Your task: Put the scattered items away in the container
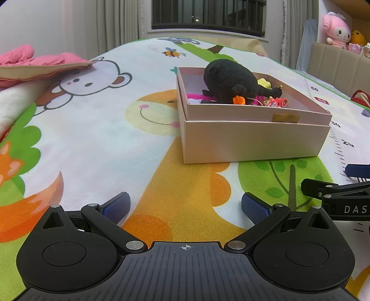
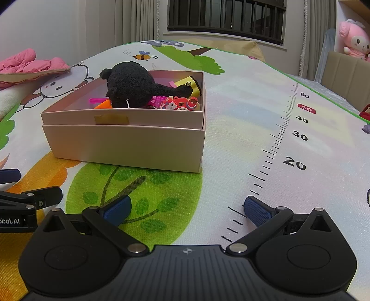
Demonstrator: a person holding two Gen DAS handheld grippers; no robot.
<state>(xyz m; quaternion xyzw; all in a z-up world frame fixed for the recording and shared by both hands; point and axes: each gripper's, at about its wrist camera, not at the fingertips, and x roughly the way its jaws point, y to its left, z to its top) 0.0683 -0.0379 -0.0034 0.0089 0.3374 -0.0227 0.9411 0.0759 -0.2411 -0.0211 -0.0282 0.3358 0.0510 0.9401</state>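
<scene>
Both hand-held grippers, left hand-held gripper [image 1: 185, 206] and right hand-held gripper [image 2: 187, 209], are hovering open and empty; the black plush [image 2: 131, 86] is bulging above the box [image 2: 129, 148] rim, risking tumbling out if nudged

Cartoon play mat [image 1: 92, 139] underneath; pink jacket [image 1: 34, 58] far left; pink plush [image 2: 355, 42] on shelf; barred window [image 1: 208, 14].

- cartoon play mat [image 1: 97, 129] covers the surface
- dark barred window [image 2: 226, 20] ahead, curtains [image 2: 138, 20] beside it
- beige headboard [image 1: 340, 62] at right

A colourful cartoon-printed play mat [image 2: 242, 120] carries a pale pink cardboard box [image 2: 129, 145]; a pink padded garment [image 1: 34, 60] lies at its far left edge.
</scene>
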